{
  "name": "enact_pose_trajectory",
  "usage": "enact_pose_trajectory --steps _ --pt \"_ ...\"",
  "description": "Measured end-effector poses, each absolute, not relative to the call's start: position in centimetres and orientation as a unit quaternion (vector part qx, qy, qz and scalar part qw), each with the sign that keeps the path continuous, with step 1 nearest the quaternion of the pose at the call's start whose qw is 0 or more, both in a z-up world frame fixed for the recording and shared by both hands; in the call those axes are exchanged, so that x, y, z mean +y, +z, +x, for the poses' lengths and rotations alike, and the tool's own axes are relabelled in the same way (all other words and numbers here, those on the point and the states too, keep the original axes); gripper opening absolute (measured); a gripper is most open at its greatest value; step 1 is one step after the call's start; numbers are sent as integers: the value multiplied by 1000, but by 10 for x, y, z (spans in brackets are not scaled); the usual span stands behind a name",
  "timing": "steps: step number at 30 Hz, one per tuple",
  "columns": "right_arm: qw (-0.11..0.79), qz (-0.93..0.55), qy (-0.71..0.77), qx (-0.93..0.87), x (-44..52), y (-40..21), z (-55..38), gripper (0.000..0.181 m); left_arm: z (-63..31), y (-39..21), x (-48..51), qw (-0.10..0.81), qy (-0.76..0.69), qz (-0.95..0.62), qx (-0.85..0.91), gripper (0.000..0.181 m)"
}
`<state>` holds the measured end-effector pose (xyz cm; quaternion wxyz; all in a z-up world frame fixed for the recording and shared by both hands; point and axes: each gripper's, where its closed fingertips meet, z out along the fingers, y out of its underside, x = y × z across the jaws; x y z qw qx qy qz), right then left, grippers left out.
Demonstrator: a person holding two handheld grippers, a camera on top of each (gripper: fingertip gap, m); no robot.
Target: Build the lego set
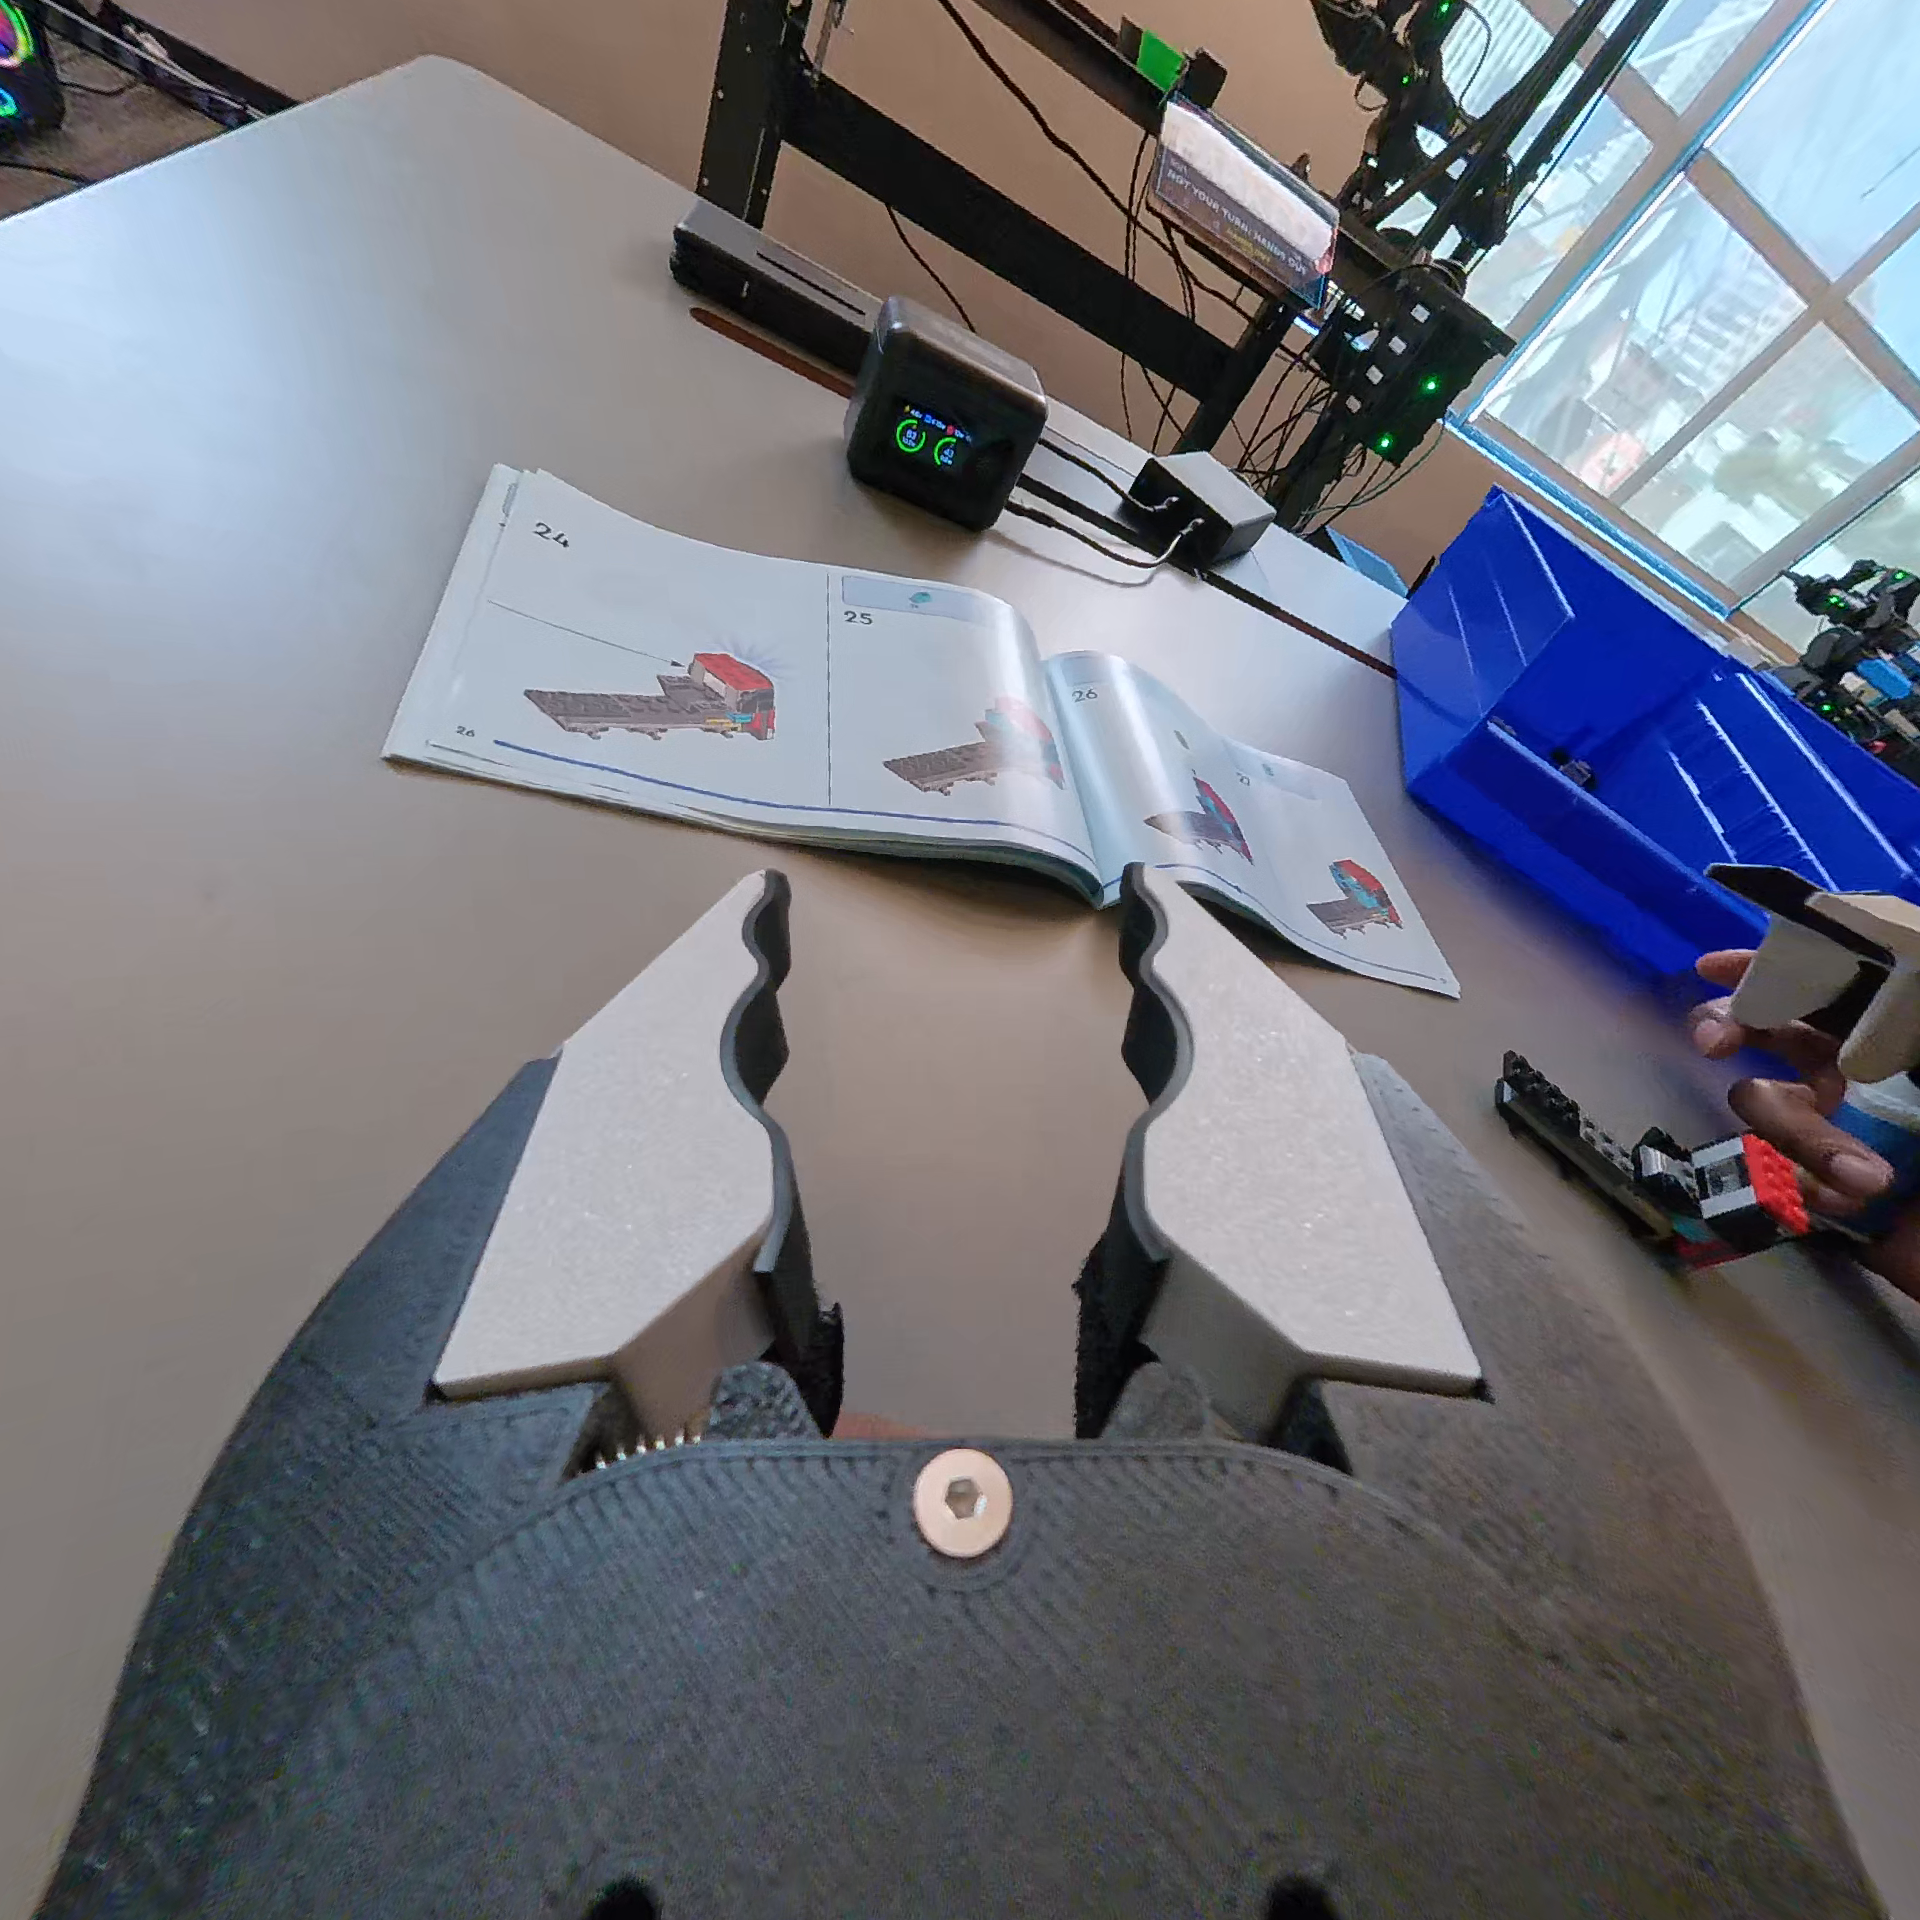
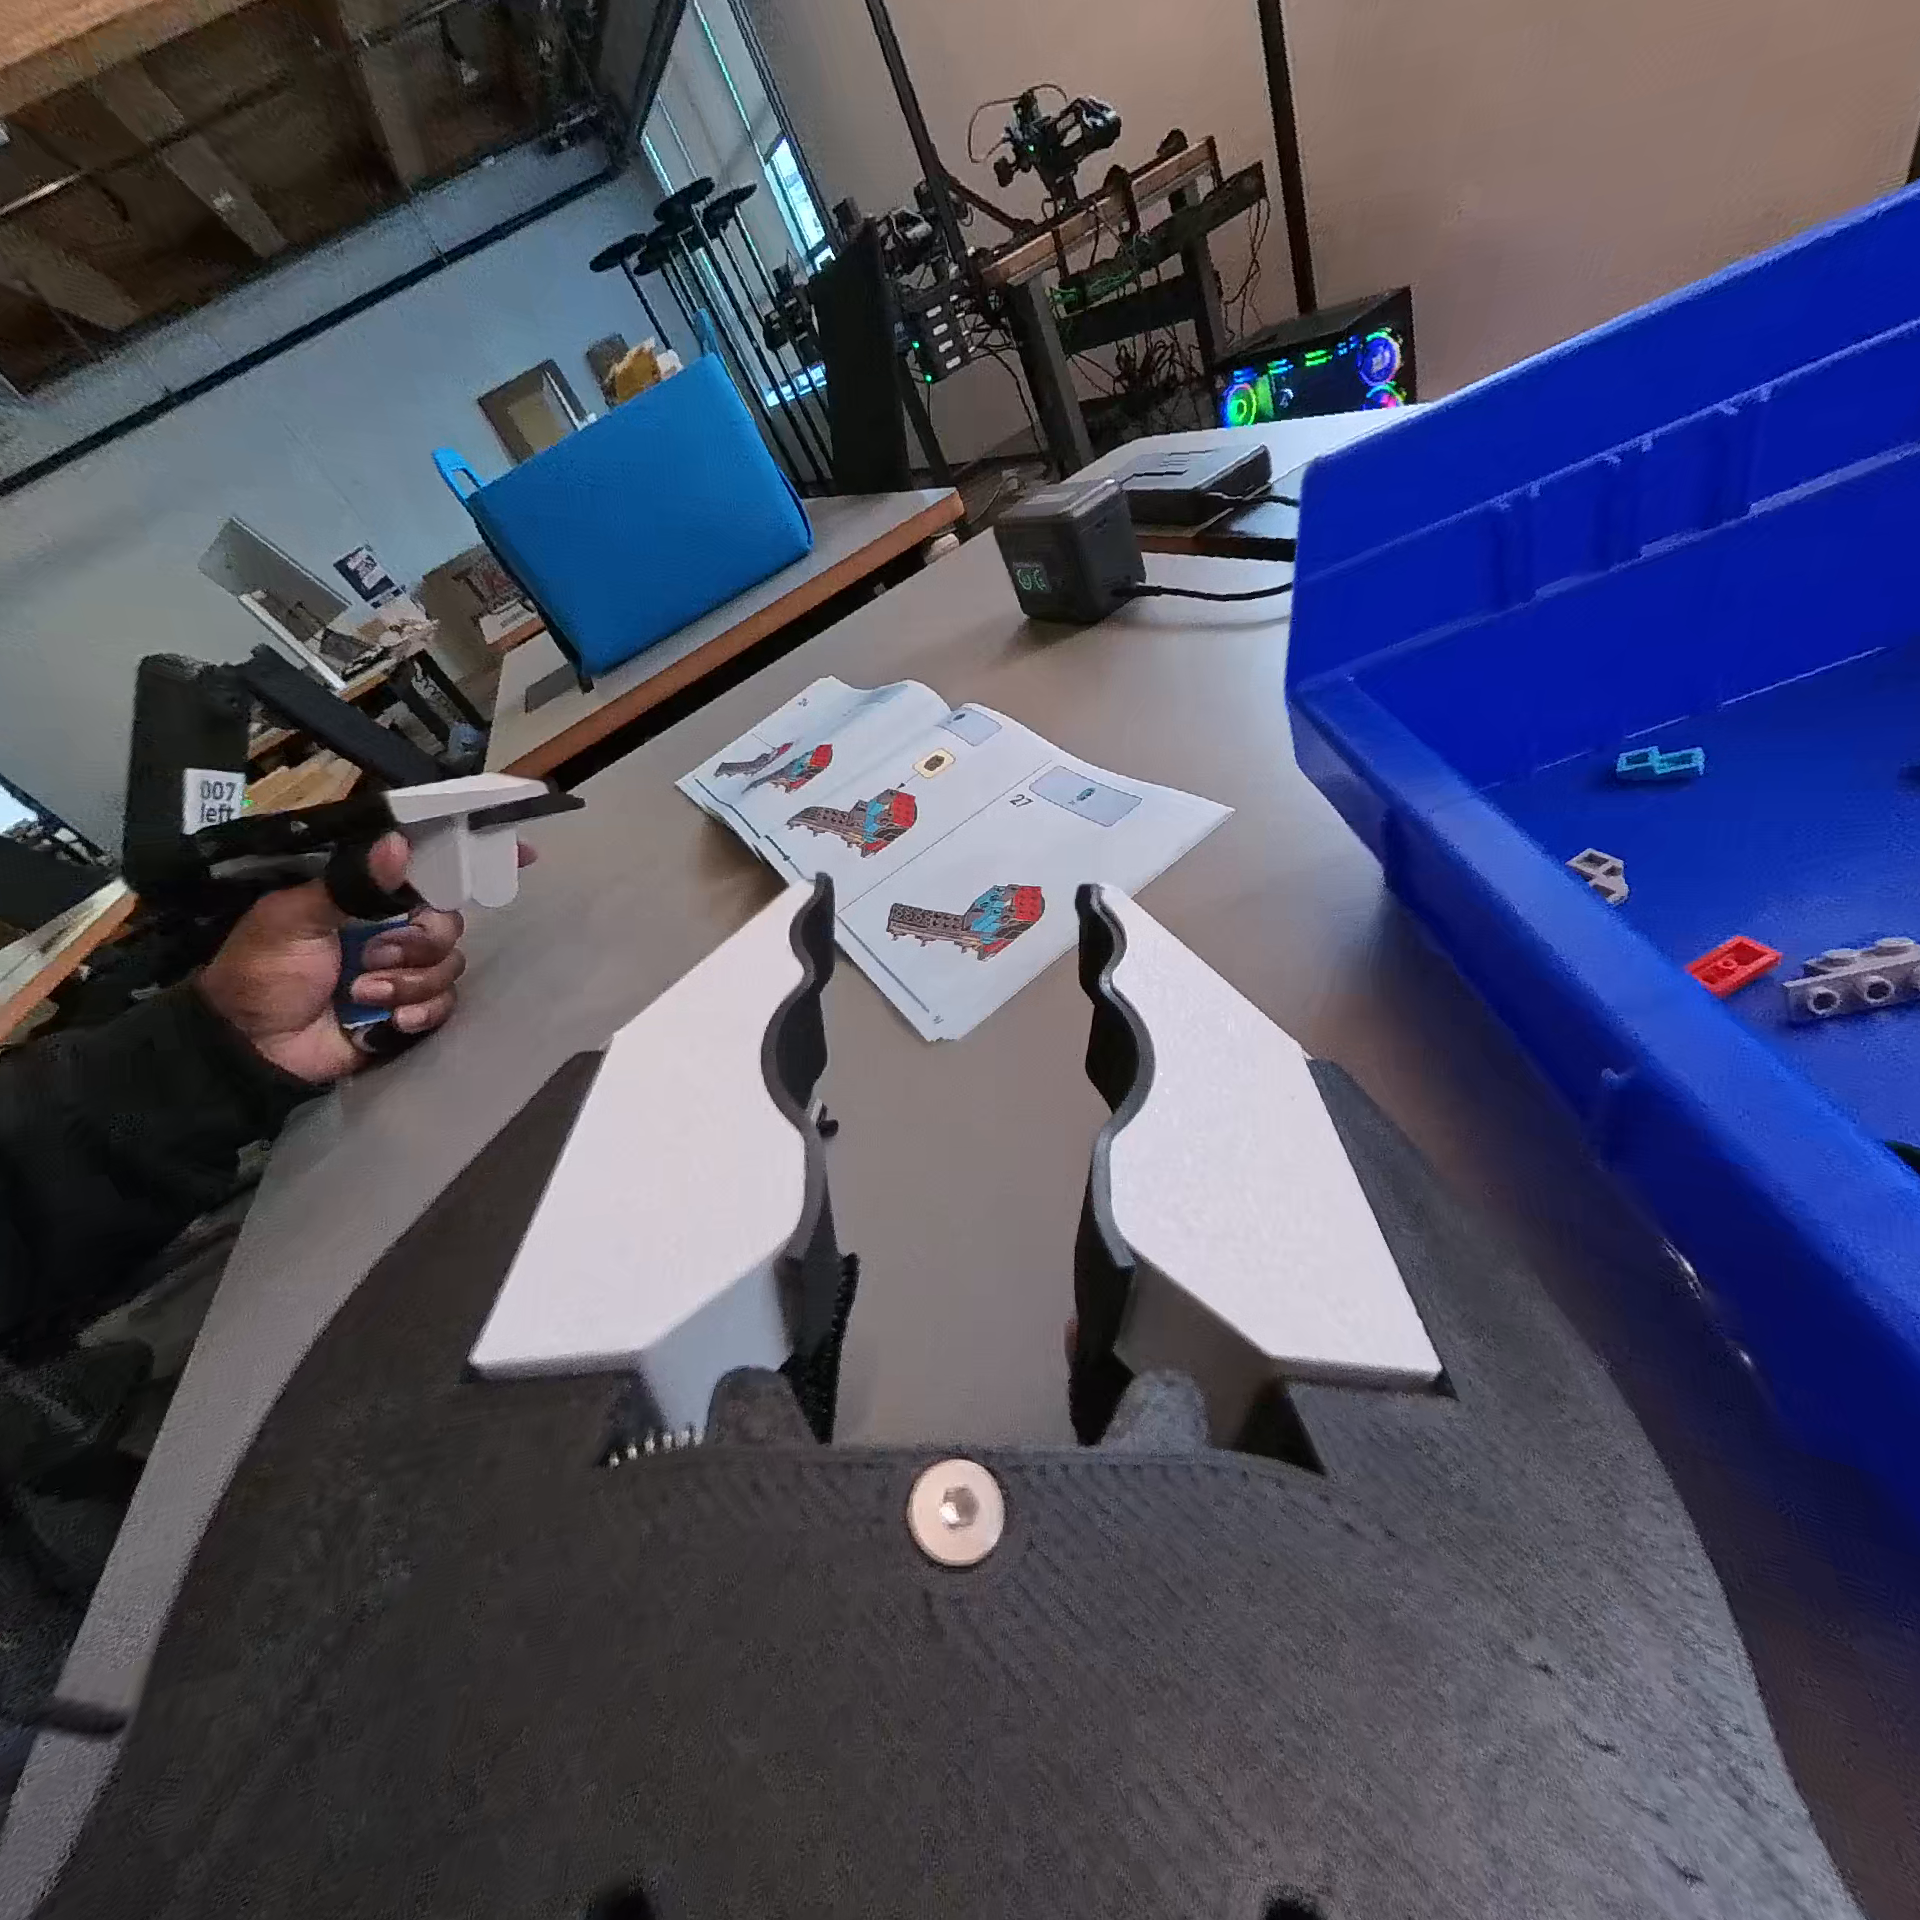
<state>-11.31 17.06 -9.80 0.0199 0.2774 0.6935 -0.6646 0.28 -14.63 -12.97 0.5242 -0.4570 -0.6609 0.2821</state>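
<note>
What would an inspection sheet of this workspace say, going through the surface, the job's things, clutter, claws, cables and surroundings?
Surface: grey table, mostly bare.
Job's things: open instruction booklet; part-built truck model at the right edge of the left wrist view; blue bin with loose pieces, among them a red plate, a grey brick and a light-blue piece.
Clutter: small black cube with a lit screen; a black box beside it.
Claws: left claw and right claw both open and empty, above the table.
Cables: black leads run from the cube and box.
Surroundings: windows, equipment racks, another table with a blue bag.
</note>
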Motion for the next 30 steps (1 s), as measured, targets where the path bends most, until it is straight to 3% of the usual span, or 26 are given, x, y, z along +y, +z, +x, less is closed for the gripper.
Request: enact_pose_trajectory --steps 30 --pt "3 309 -694 650 174 -89 -107 40 1 -131 -148 518 286 -453 -667 62"
